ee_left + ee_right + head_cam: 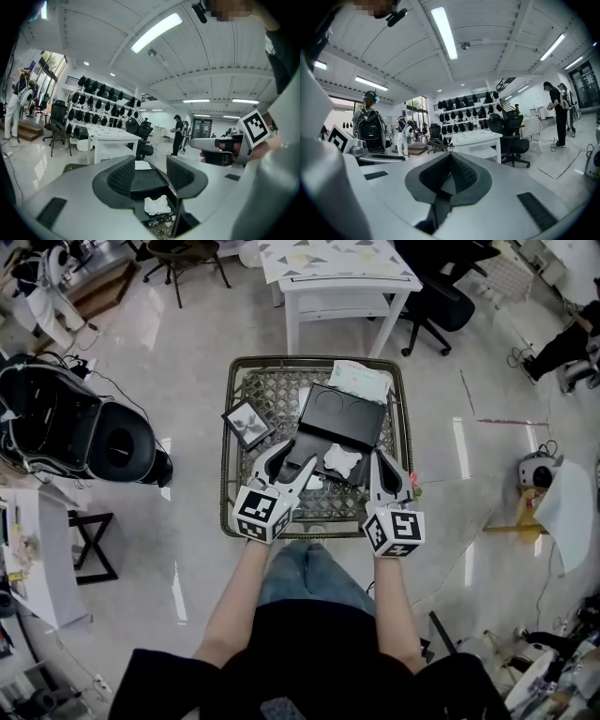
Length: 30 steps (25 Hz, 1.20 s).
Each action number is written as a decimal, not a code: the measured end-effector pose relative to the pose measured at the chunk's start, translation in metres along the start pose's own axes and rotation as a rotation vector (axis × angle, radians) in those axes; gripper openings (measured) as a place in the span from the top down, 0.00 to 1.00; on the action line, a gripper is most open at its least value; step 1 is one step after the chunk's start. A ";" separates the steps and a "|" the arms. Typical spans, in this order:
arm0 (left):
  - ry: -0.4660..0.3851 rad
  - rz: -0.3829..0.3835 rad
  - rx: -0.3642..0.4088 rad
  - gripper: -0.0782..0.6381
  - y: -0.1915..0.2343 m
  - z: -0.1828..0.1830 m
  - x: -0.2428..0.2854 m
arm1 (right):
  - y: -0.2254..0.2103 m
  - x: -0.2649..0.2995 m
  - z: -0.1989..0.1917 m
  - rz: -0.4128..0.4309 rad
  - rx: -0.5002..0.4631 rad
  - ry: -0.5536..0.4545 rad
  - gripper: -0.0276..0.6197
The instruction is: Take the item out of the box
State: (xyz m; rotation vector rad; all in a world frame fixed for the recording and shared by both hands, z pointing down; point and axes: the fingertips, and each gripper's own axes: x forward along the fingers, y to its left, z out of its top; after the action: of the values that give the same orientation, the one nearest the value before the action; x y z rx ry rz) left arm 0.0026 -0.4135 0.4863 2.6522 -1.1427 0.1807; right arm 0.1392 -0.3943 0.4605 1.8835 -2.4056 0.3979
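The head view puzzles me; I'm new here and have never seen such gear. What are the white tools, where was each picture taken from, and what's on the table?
There is no robot here: a person holds a two-fingered tool in each hand. The head view comes from a camera on the person's head, looking down. The other two pictures come from cameras riding on each tool, looking along its fingers. The left gripper has its fingers apart, aimed at an open black box with a white item inside. The right gripper is shut, with nothing visible in it. The table also holds a frame and a pouch.
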 end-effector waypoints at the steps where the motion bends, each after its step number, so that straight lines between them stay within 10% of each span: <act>1: 0.009 -0.007 0.007 0.60 -0.001 -0.001 0.004 | -0.001 0.001 0.000 0.000 0.002 0.003 0.95; 13: 0.198 -0.092 0.053 0.60 -0.018 -0.050 0.053 | -0.022 0.017 -0.029 -0.012 0.035 0.077 0.95; 30: 0.629 -0.291 0.320 0.60 -0.036 -0.156 0.135 | -0.059 0.067 -0.076 0.013 0.046 0.238 0.95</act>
State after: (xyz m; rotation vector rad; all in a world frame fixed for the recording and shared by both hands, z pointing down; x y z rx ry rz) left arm 0.1185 -0.4408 0.6585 2.6581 -0.5518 1.1227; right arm 0.1710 -0.4524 0.5570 1.7273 -2.2712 0.6446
